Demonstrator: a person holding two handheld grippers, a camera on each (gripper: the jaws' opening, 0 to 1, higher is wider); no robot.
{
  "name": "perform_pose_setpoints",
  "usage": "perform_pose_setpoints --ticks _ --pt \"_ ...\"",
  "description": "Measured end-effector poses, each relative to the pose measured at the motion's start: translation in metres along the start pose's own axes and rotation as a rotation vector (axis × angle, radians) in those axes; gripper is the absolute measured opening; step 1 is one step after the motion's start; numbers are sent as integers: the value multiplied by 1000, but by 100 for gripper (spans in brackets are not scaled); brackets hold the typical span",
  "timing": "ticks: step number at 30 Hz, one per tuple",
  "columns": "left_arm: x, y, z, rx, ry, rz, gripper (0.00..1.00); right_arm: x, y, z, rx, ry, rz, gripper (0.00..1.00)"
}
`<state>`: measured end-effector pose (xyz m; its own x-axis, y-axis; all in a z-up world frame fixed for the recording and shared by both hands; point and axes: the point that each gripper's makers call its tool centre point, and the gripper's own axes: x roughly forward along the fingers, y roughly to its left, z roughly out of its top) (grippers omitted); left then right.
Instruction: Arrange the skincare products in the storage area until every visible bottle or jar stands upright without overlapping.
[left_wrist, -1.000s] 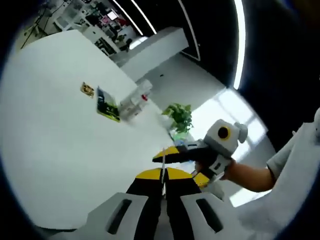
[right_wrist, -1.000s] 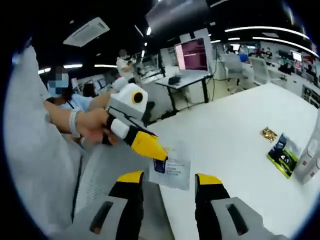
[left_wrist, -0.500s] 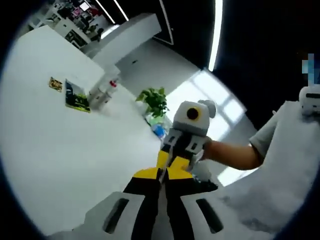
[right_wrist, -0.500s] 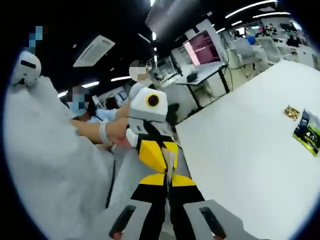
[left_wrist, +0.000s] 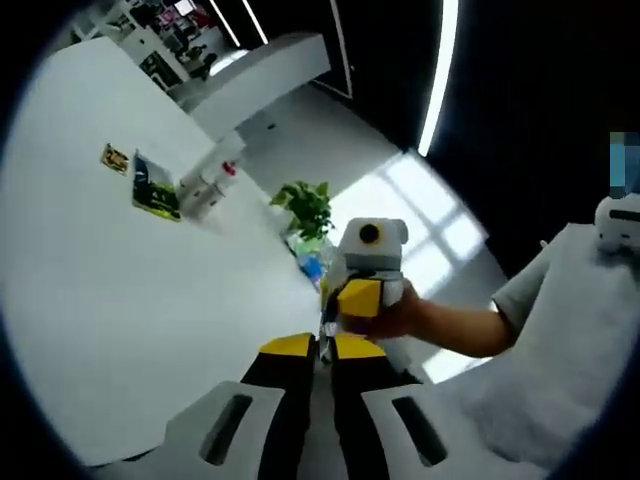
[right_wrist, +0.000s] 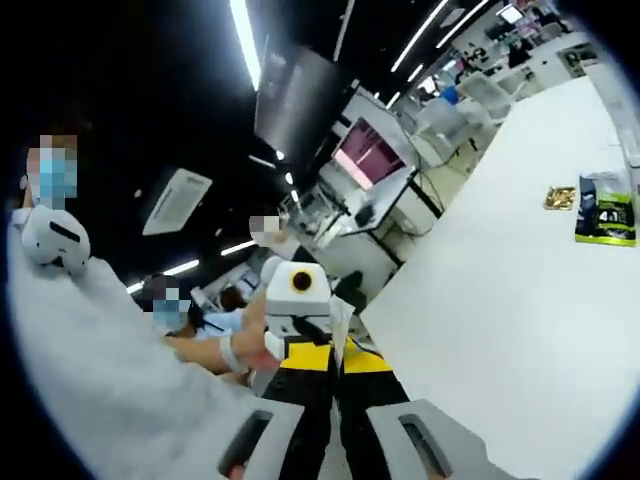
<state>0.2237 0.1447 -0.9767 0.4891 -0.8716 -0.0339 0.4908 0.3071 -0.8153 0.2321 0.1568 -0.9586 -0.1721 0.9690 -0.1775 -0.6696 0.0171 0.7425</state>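
Observation:
Far off on the white table (left_wrist: 120, 300) lie clear skincare bottles (left_wrist: 208, 186), one with a red cap, tipped on their sides. My left gripper (left_wrist: 320, 345) is shut, with a thin white card (left_wrist: 324, 318) seen edge-on at its tips. My right gripper (left_wrist: 358, 300), held by a hand, meets it tip to tip. In the right gripper view, my right gripper (right_wrist: 335, 352) is shut on the same white card (right_wrist: 340, 318), and the left gripper (right_wrist: 312, 345) faces it closely. Both grippers are off the table's near edge, far from the bottles.
A green-and-black packet (left_wrist: 154, 190) and a small gold packet (left_wrist: 115, 158) lie beside the bottles; both also show as the packet (right_wrist: 604, 210) and gold packet (right_wrist: 559, 197). A potted plant (left_wrist: 308, 208) stands past the table. Seated people and desks sit behind.
The right gripper was open a second ago and has shut on the card held by the left. Both views have since tilted; the right gripper view now looks higher.

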Motion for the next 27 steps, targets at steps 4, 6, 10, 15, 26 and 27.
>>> perform_pose_setpoints --ticks 4,6,10,15,26,27 --pt "-2 0 0 -5 0 -1 0 8 1 -4 4 8 -5 0" --pt "-5 0 6 3 -34 2 0 8 0 -1 7 -12 -7 0" --pt "-10 1 17 -13 -96 -2 0 5 -4 0 18 -22 -23 3" --pt "-12 2 21 -44 -123 -7 0 -2 -6 0 32 -33 -26 0" --pt "-9 2 24 -94 -135 -1 0 0 -3 -7 34 -10 -20 0" --pt "-11 2 25 -96 -143 -2 0 1 -3 -8 33 -3 -20 0"
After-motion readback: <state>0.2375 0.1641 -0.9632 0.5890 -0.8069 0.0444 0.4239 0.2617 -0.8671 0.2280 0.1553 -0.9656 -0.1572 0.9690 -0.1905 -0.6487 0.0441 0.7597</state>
